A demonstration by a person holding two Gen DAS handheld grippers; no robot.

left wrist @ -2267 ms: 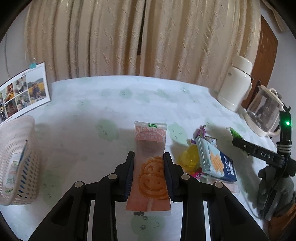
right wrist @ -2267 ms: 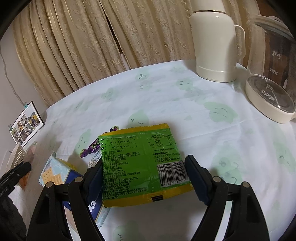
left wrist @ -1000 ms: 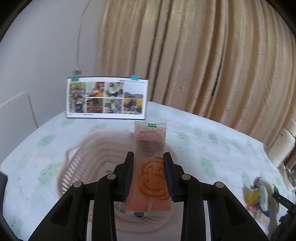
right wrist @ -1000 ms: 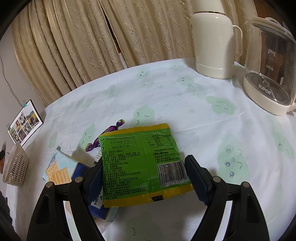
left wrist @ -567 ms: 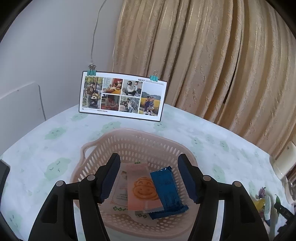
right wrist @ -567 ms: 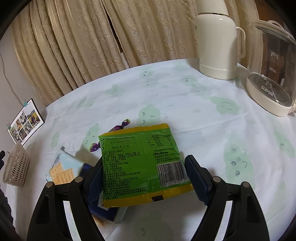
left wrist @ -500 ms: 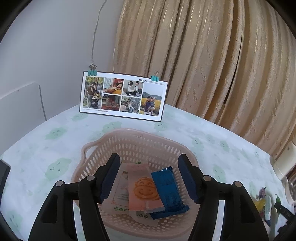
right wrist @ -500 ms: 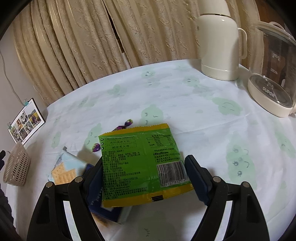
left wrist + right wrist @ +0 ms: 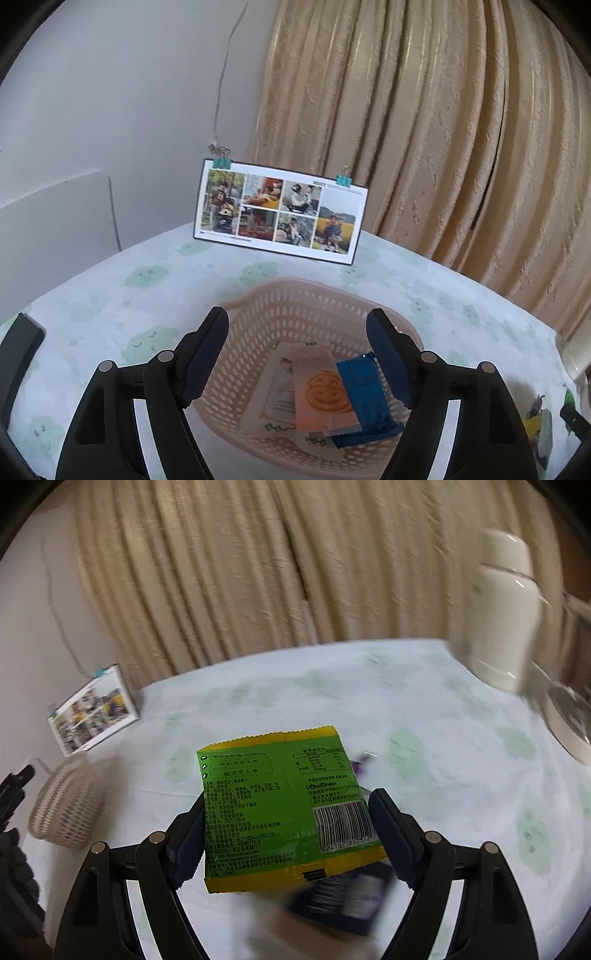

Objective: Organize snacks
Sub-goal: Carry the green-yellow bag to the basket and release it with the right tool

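Progress stands at partway. Left gripper (image 9: pixel 297 350) has its fingers spread wide apart with nothing between them, poised above the pink basket (image 9: pixel 258 306). Below and between those fingers three items lie flat on the basket floor: an orange packet (image 9: pixel 325 395) printed with a smiling face, a blue wrapper (image 9: pixel 365 395) against its right edge, and a pale printed packet (image 9: pixel 277 391) partly underneath on the left side. These count as stowed.

Right gripper (image 9: pixel 286 823) has its fingers clamped on the two side edges of the green snack bag (image 9: pixel 280 805), held clear of the surface (image 9: pixel 424 709). In that view the basket sits well off to the left of the fingers, so this bag is judged not yet delivered. Below the fingers a dark blue pack (image 9: pixel 351 897) lies blurred on the surface, and a purple candy wrapper (image 9: pixel 360 762) shows just past the bag's right edge; both remain to be collected. The left view shows a further small cluster far right of the fingers, too small to identify.

Materials: the basket is rigid perforated plastic, rounded at the corners, with a rolled rim. The green bag is glossy film, flat and rectangular, with yellow crimped seams and a barcode panel. The surface carries a pale cloth with green smiling motifs.
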